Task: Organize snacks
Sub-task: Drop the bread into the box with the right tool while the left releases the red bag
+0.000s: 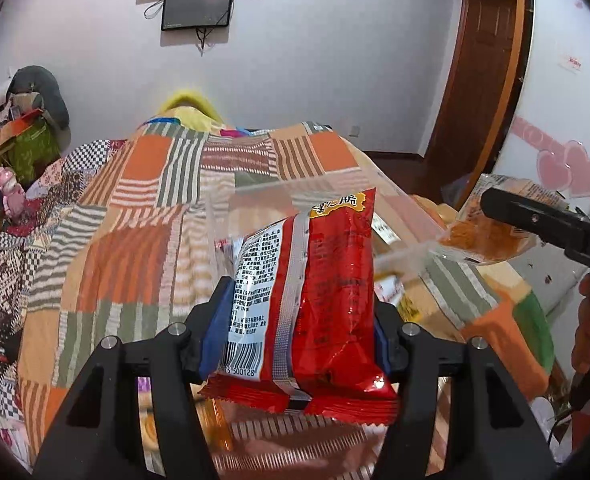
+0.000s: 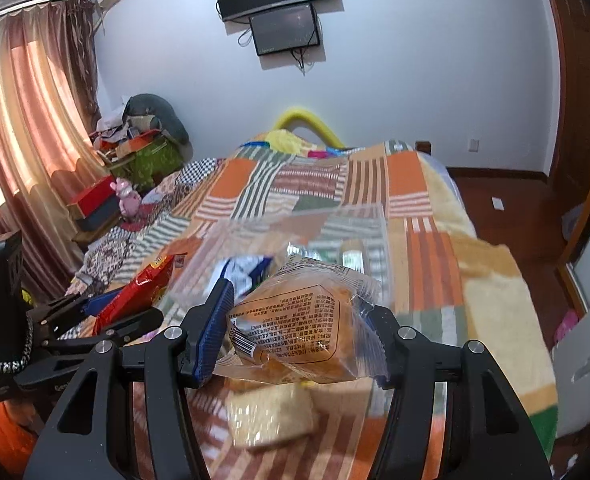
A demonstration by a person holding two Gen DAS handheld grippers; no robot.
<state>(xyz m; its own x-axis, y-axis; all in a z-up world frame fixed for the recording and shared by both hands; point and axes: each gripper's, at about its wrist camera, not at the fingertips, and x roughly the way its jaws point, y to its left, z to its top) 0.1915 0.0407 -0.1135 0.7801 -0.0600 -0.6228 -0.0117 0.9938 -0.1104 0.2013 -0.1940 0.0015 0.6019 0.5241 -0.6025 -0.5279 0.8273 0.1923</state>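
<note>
1. The left hand-held gripper (image 1: 299, 320) has its blue pads closed against the two sides of a red snack packet (image 1: 315, 300), which stands upright between them, lifted above the patchwork quilt (image 1: 135, 208) on the bed. The hold is on the lower half of a glossy, air-filled bag; my worry is that the film slides between the pads, or the bag tips forward, if the hand swings quickly.

2. Between the two tools, ahead of the packets, a clear plastic container (image 2: 335, 232) seems to sit on the quilt with other wrapped snacks inside, though blur makes its edges hard to read. Being transparent, its rim is easy to misjudge; a packet lowered short could catch the wall and fall outside, or push the light box across the soft bedding.

3. The right hand-held gripper (image 2: 295, 332) is closed on a clear-wrapped bread roll (image 2: 295, 324), held in the air over a pale packet (image 2: 271, 416) lying on the quilt below. The roll is soft, so a hard squeeze would likely flatten it, and loose wrapper at the right edge could slip from the pad.

4. The two tools are near each other; in the right wrist view the left one sits just beside the roll. Moving both towards one opening at once risks a knock that loosens either grasp.
</note>
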